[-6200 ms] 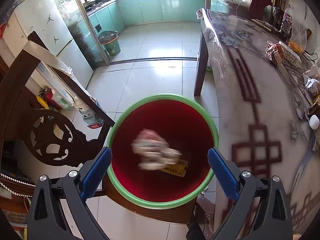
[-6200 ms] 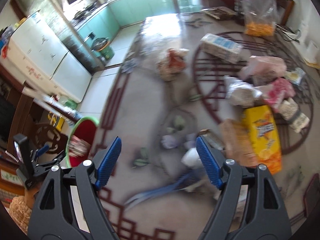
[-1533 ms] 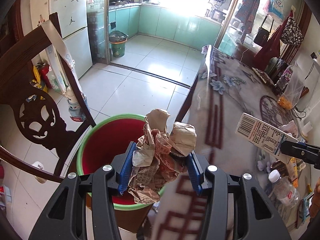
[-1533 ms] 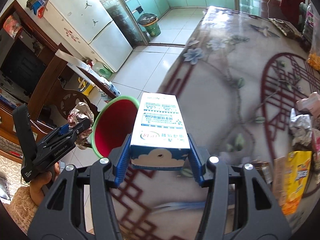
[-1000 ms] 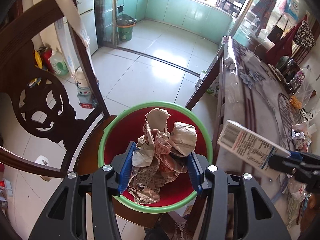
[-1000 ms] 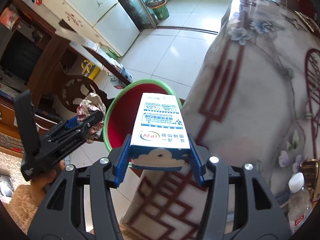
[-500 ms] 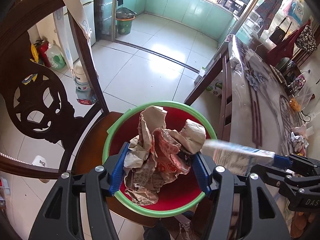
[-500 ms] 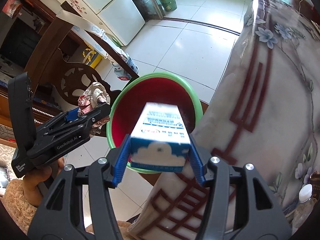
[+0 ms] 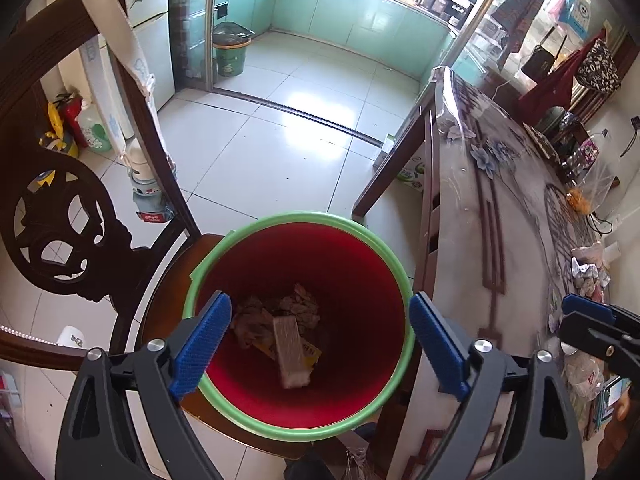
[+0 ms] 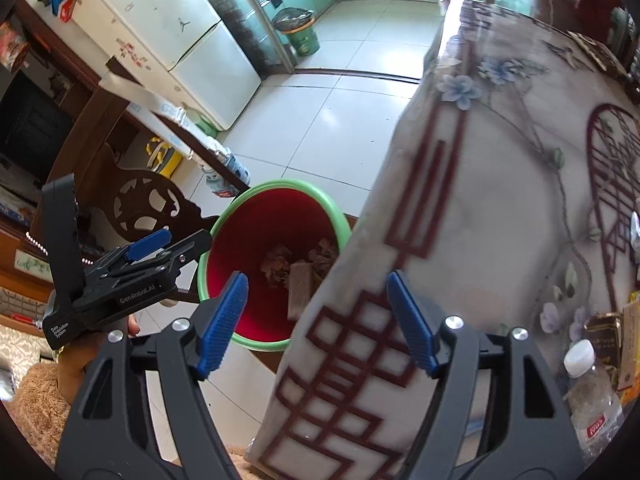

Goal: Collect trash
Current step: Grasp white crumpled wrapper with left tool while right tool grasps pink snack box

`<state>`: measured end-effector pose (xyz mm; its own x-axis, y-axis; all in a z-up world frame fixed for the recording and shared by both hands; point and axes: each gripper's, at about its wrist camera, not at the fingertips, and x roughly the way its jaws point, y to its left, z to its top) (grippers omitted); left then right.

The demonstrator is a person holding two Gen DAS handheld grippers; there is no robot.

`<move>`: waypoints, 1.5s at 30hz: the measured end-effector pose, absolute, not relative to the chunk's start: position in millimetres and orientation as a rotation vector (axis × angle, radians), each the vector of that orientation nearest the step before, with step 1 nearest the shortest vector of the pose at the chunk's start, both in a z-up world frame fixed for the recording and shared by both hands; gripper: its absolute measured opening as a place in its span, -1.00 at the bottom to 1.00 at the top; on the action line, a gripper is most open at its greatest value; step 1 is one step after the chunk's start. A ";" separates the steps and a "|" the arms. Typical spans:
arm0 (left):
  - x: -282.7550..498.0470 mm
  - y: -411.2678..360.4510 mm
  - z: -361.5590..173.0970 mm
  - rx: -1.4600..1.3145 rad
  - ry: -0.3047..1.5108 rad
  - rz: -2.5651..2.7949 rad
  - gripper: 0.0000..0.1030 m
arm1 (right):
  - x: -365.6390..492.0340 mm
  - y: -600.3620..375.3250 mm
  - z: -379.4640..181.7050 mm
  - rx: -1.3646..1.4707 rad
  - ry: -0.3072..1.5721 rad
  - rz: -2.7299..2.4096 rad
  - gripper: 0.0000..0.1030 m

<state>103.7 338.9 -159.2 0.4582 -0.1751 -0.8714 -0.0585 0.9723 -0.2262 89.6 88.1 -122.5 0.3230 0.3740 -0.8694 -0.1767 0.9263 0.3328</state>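
both claws opened; wrapper wad [image 9: 276,312] and carton [image 9: 291,354] dropped into bin [image 9: 360,240].

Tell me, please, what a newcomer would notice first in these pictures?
The red bucket with a green rim on the carved wooden chair beside the table, crumpled paper and a carton lying inside. Both blue-padded tongs, left and right, stand open and empty.
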 end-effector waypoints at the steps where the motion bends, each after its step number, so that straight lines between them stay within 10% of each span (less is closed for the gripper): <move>1: 104.0 335.3 -158.2 -0.230 1.095 -0.080 0.71 | 88.4 84.2 -122.1 0.196 1.185 0.353 0.38; 22: 89.6 174.9 -121.3 -0.169 1.058 -0.273 0.68 | 41.2 -250.7 -120.7 0.384 1.060 -0.198 0.46; 45: 125.9 -97.7 -102.7 -0.125 1.165 -0.523 0.68 | 196.2 -316.2 -199.4 -0.633 1.317 0.277 0.46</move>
